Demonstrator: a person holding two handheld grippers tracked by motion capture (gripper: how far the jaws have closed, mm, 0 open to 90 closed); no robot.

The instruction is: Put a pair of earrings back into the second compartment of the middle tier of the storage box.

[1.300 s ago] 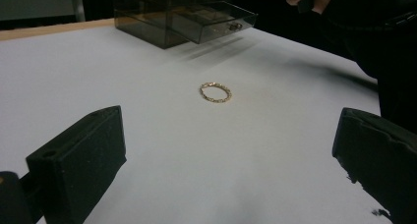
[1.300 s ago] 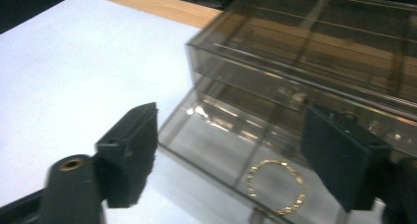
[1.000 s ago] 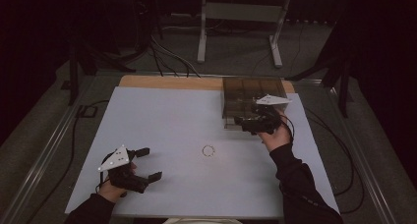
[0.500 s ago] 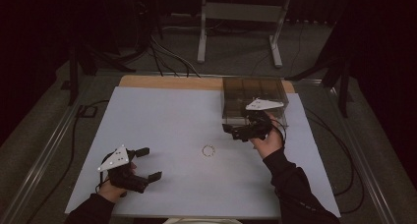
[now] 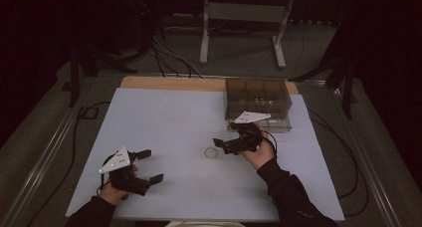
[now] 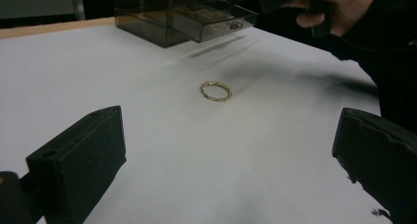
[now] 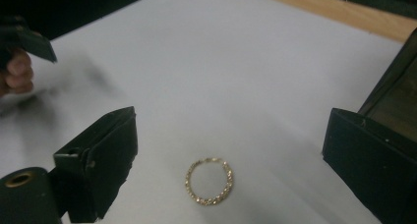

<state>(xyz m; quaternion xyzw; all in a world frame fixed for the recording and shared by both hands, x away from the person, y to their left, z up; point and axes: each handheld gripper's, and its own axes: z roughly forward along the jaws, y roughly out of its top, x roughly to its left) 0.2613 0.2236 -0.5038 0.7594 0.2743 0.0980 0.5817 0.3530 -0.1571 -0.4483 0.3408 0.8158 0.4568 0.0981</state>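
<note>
White table (image 5: pixel 164 112), right gripper (image 5: pixel 223 145) moved from box (image 5: pixel 256 97) toward ring (image 5: pixel 211 153), both grippers' fingers spread

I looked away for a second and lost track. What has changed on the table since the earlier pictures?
The right hand-held gripper has come away from the smoky plastic drawer box and swung toward the middle of the table, its open jaws now pointing at the gold ring. It holds nothing. The left hand-held gripper, also open, the ring and the box, one drawer pulled out, stayed put.

Drawer box (image 7: pixel 393 96) cut off right; drawer contents (image 6: pixel 235 24) indistinct.
</note>
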